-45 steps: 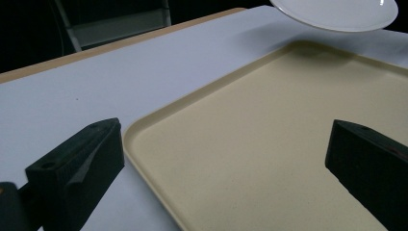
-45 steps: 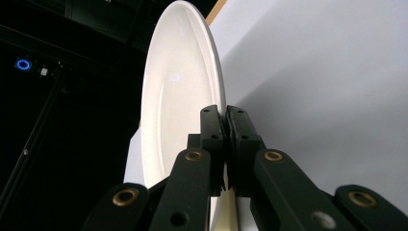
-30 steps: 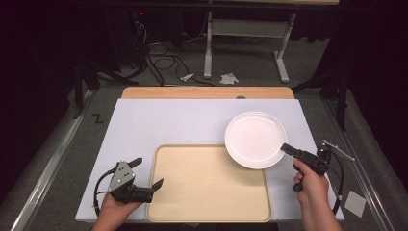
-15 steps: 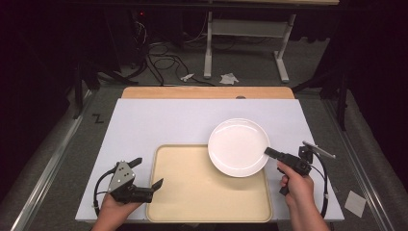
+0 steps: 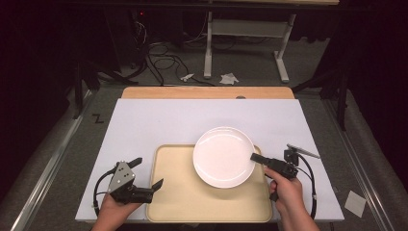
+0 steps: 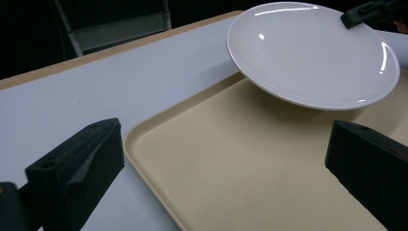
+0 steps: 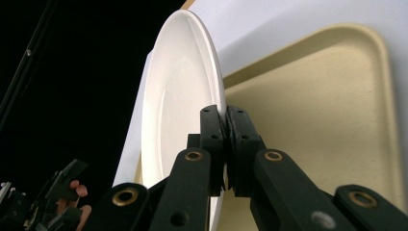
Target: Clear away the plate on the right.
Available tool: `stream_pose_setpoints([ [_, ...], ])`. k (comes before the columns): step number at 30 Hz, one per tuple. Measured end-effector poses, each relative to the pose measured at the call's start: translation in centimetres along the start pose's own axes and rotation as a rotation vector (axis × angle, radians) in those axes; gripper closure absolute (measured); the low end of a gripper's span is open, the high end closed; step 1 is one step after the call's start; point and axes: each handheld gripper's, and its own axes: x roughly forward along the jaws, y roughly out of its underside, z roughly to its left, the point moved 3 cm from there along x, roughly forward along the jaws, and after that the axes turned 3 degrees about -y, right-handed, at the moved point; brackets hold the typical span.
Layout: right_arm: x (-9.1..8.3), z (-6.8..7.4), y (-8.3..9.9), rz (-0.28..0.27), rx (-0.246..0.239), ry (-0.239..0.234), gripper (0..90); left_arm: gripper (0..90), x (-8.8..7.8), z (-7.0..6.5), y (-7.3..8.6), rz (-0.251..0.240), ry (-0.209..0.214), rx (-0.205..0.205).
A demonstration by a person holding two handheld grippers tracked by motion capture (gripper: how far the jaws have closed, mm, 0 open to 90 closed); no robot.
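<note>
White plate lifted above beige tray, right gripper clamped on its rim, left gripper jaws apart, resting at tray's left edge, white table beneath.

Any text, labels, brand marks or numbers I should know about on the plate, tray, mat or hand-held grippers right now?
"Z": a black mark on the grey surface just off the far-left corner of the white mat; it reads like a letter Z, possibly only a tape mark.
White plate: no print visible.
Cream tray: no print visible.
Left hand-held gripper and right hand-held gripper: no legible label.
</note>
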Motion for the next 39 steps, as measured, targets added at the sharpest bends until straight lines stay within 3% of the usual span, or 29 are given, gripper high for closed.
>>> stream_pose_setpoints([
  [16,2.0,1.3,2.0,0.108,-0.063,-0.001,88.8,0.9,0.0,0.0,0.0,0.000,0.002,0.000],
  [39,2.8,1.5,3.1,0.183,-0.102,0.018,88.5,0.9,-0.2,0.1,-0.1,-0.009,0.002,-0.005],
])
